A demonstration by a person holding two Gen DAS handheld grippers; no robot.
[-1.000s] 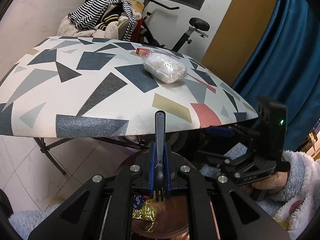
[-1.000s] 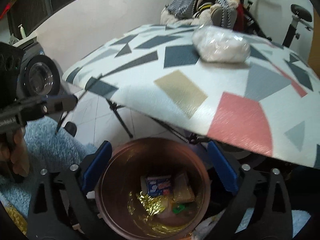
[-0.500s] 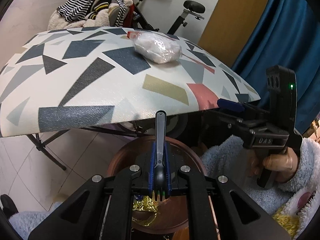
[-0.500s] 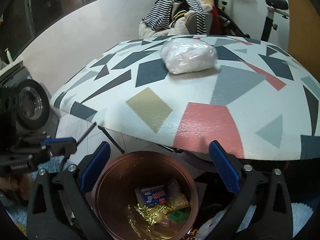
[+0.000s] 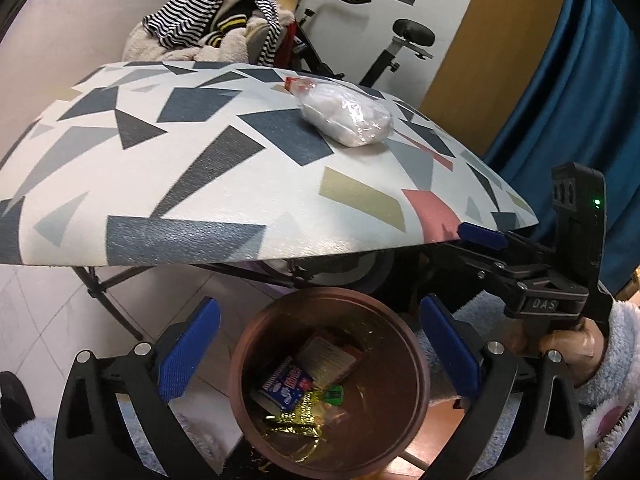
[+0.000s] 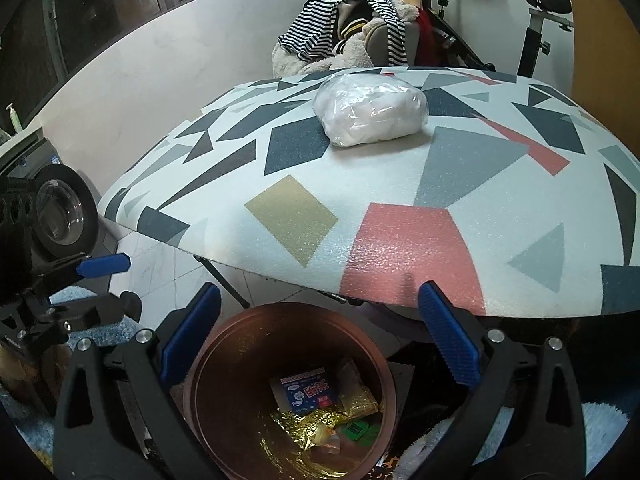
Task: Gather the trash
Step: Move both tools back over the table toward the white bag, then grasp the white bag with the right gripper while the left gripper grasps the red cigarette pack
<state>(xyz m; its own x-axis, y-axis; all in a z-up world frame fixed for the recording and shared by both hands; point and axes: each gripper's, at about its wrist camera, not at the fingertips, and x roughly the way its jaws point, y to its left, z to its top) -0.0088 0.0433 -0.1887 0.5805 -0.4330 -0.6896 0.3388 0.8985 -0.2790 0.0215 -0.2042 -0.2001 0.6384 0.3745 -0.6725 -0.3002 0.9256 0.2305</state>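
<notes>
A copper-brown bin (image 5: 240,364) (image 6: 192,384) stands on the floor under the table's near edge. In it lie a blue packet (image 5: 286,386) (image 6: 306,394), gold foil (image 5: 296,420) and other wrappers. My left gripper (image 5: 319,302) hangs over the bin, its jaws opening wide with nothing between them. My right gripper (image 6: 319,289) is also open and bare above the bin; the left wrist view shows it at the right (image 5: 500,256). A white, clear-wrapped bag (image 5: 348,116) (image 6: 370,114) lies on the patterned table (image 5: 200,184) (image 6: 304,216), beyond both grippers.
Folding table legs (image 5: 108,300) stand left of the bin. Behind the table are a chair heaped with striped clothes (image 5: 216,24) and an exercise bike (image 5: 400,52). A blue curtain (image 5: 580,80) hangs at the right. A fluffy sleeve (image 5: 616,360) is at the lower right.
The black fork that my left gripper was shut on is gone from its jaws, which now stand wide apart. The right gripper stays open over the bin.
</notes>
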